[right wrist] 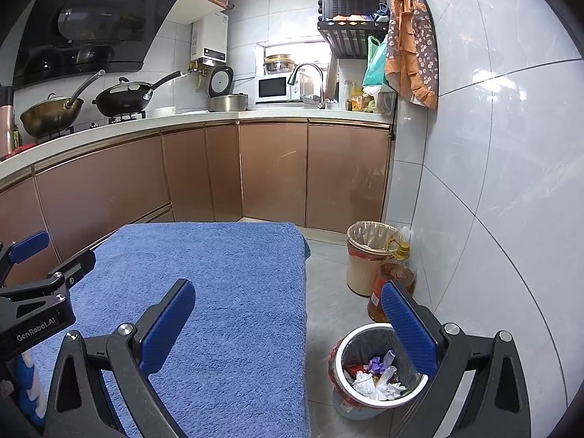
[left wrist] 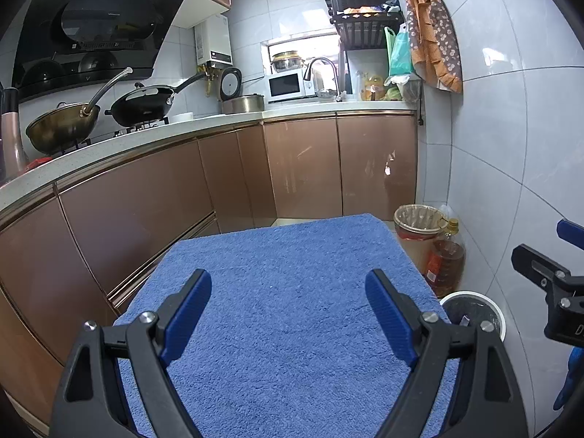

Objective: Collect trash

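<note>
- Left gripper (left wrist: 288, 314) hovering above the blue towel (left wrist: 284, 292), jaws released wide, nothing between the blue pads (left wrist: 188, 315).
- Right gripper (right wrist: 288, 325) jaws likewise released and empty, one finger over the towel's right edge, the other over the near bin (right wrist: 379, 368).
- Blue towel (right wrist: 219, 292) spread flat over the bench, covering its whole visible top, bare of items.
- Near bin, white-rimmed with a dark liner, standing on the floor (right wrist: 325, 292) just right of the towel's near right corner; seen from the left wrist as a white rim (left wrist: 474, 314) beside the towel.
- Trash (right wrist: 376, 376) lying inside the near bin: crumpled white paper, a purple wrapper, red packaging, well below the rim.
- Second bin (right wrist: 368, 255), beige with a clear liner folded over its rim, standing farther back on the floor, right of the towel's far right corner, near the tiled wall (right wrist: 492, 182).
- Oil bottle (right wrist: 394, 284) with yellow cap between the two bins, touching or nearly touching the second bin; exact contact not discernible.
- Right gripper's body visible at the right edge of the left wrist view (left wrist: 554, 292); left gripper's body at the left edge of the right wrist view (right wrist: 40, 292).
- Beyond the towel: brown cabinets (right wrist: 273, 171), two woks (left wrist: 109, 113) on the stove, microwave (left wrist: 286, 85) by the sink tap.
</note>
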`<action>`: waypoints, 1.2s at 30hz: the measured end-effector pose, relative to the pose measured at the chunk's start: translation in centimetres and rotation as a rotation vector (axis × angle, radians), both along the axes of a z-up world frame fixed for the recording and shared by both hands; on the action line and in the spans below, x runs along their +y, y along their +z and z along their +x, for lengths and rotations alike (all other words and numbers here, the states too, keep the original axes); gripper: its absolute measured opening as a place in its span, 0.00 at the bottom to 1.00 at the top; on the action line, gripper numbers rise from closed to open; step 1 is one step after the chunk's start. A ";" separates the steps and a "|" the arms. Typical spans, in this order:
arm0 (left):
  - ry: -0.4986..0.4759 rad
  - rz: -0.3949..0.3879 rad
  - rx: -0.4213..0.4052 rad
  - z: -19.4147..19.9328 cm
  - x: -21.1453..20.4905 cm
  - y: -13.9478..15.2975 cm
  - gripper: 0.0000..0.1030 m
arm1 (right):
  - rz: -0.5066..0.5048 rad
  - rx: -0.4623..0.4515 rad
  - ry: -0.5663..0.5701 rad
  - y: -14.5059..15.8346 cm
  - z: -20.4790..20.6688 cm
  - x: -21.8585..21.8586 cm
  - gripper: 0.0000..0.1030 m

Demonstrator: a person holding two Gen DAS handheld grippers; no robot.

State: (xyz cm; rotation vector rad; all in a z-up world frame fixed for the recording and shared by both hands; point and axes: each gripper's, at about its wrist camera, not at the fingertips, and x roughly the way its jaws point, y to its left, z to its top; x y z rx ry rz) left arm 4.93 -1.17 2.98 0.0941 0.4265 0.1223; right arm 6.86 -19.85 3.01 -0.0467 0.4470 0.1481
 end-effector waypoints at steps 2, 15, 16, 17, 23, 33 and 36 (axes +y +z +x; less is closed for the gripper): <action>0.002 -0.005 -0.003 -0.1 0.0 0.0 0.83 | 0.000 0.000 0.001 0.0 0.0 0.0 1.00; 0.015 -0.007 -0.023 -0.6 0.2 0.1 0.83 | -0.001 -0.013 0.010 0.4 0.1 -0.8 1.00; 0.014 -0.007 -0.024 -0.6 0.2 0.2 0.83 | -0.002 -0.013 0.011 0.4 0.1 -0.8 1.00; 0.014 -0.006 -0.025 -0.6 0.2 0.2 0.83 | -0.001 -0.013 0.011 0.4 0.1 -0.8 1.00; 0.016 -0.007 -0.035 -0.8 0.3 0.4 0.83 | -0.001 -0.013 0.010 0.4 0.1 -0.8 1.00; 0.009 -0.013 -0.033 -0.9 0.4 0.6 0.83 | -0.002 -0.015 0.011 0.5 0.1 -0.9 1.00; 0.010 -0.013 -0.033 -0.9 0.4 0.6 0.83 | -0.002 -0.016 0.011 0.5 0.1 -0.9 1.00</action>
